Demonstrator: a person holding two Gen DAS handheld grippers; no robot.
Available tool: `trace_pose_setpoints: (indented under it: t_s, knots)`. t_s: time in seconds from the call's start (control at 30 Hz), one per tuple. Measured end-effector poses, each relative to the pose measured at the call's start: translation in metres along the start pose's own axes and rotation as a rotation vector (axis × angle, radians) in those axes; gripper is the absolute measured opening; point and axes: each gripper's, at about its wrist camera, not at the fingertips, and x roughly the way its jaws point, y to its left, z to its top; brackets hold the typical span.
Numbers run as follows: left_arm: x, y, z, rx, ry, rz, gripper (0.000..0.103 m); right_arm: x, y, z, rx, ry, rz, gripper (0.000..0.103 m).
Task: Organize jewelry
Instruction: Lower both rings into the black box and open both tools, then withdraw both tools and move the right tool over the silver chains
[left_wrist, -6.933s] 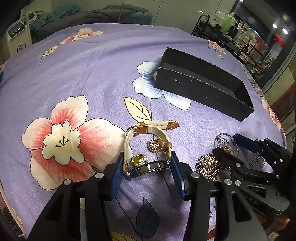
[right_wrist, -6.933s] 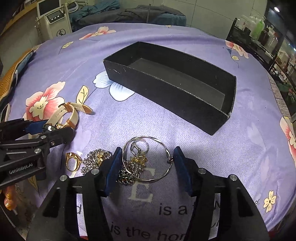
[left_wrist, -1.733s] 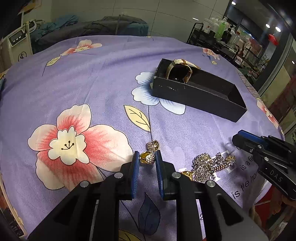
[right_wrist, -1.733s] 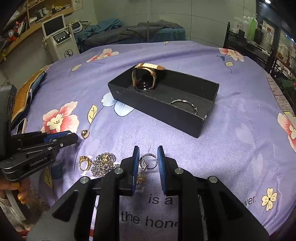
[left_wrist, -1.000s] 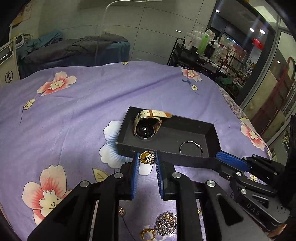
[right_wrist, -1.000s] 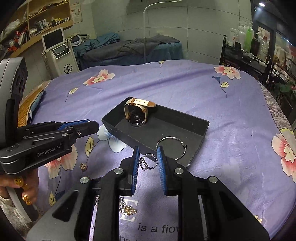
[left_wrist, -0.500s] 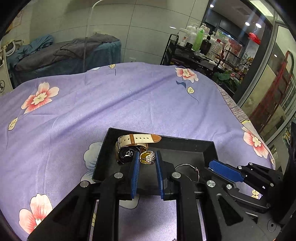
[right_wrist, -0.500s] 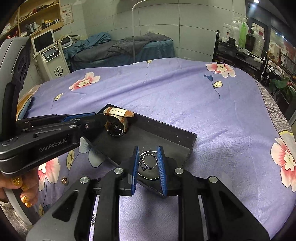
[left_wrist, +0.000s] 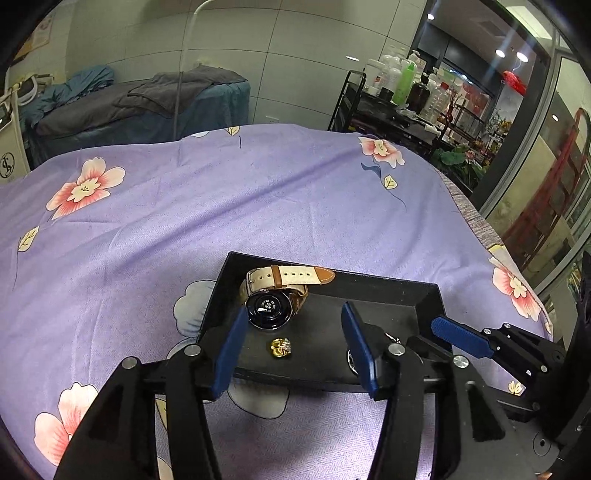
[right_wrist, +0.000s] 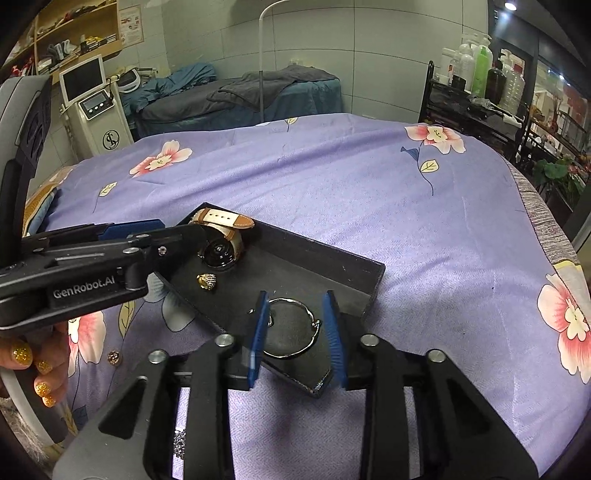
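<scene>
A black tray (left_wrist: 424, 295) lies on the purple flowered cloth. In it are a watch (left_wrist: 271, 308) with a cream and tan strap, a gold ring (left_wrist: 280, 347) and a silver bangle (right_wrist: 291, 328). My left gripper (left_wrist: 291, 354) is open above the tray's near wall, with the gold ring lying free between its fingers. My right gripper (right_wrist: 295, 328) is open over the tray's right end, its fingers either side of the bangle. A small silver ring (right_wrist: 269, 319) lies by the bangle, near the left finger. The tray (right_wrist: 354, 266), watch (right_wrist: 221, 243) and gold ring (right_wrist: 207, 281) also show in the right wrist view.
A small gold piece (right_wrist: 113, 357) and a silver chain piece (right_wrist: 180, 445) lie on the cloth near the front. A treatment bed (right_wrist: 240, 96), a machine with a screen (right_wrist: 96, 107) and a shelf of bottles (right_wrist: 480, 74) stand beyond the table.
Both grippers have opened. The gold ring dropped from my left gripper into the tray, and the small silver ring dropped from my right gripper next to the bangle.
</scene>
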Motion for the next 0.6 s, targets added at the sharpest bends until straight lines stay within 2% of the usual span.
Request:
trace_pose_setpoints:
  t_s: [0.03,0.13,0.27,0.4,0.6]
  knots:
    - [-0.002,0.002,-0.001,-0.005,-0.003,0.002,0.057,-0.002,0.0,0.0,0.002,-0.007,-0.004,0.046]
    - [-0.006,0.007,-0.003,-0.019,-0.008,0.01,0.062,-0.008,0.0,-0.002,-0.004,-0.015,-0.013,0.047]
    - [-0.012,0.015,-0.012,-0.046,-0.007,0.007,0.076,-0.014,0.001,-0.009,0.003,-0.004,-0.006,0.05]
    - [-0.018,0.021,-0.025,-0.069,0.005,0.01,0.084,-0.02,0.004,-0.02,-0.005,0.013,0.005,0.051]
    - [-0.024,0.025,-0.044,-0.076,0.023,0.024,0.089,-0.027,0.009,-0.034,-0.012,0.034,0.019,0.051]
